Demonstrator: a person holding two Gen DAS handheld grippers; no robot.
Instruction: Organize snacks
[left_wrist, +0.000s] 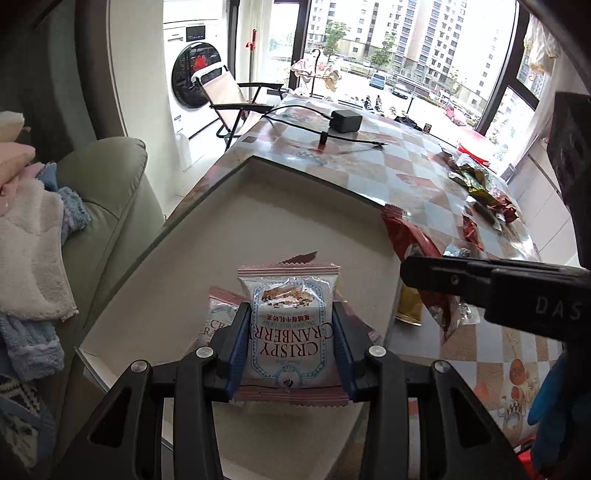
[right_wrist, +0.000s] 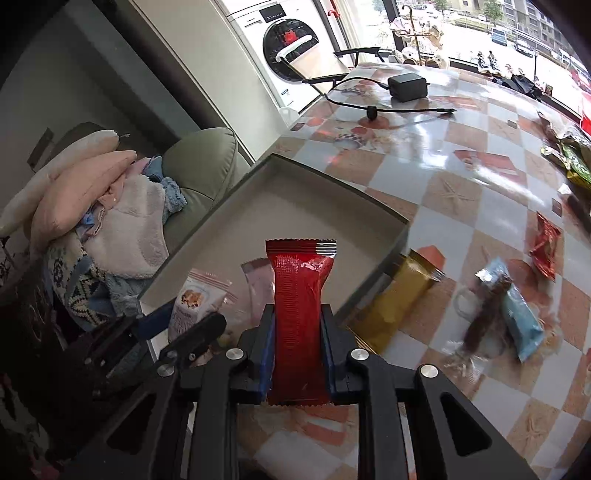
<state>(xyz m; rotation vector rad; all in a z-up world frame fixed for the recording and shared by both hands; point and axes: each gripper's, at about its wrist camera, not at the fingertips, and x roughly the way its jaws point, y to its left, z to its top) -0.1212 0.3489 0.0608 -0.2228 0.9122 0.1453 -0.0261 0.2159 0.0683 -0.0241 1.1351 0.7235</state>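
Note:
My left gripper is shut on a pink-and-white Crispy Cranberry packet and holds it over the near end of a shallow beige tray. A like packet lies in the tray under it. My right gripper is shut on a red snack packet above the tray's near right corner. The left gripper with its packet shows at the left of the right wrist view. The right gripper's finger crosses the left wrist view.
Loose snacks lie on the checkered table: a gold packet, a blue one, a brown bar, a red one, more at far right. A black adapter with cable sits far back. A sofa with clothes stands at left.

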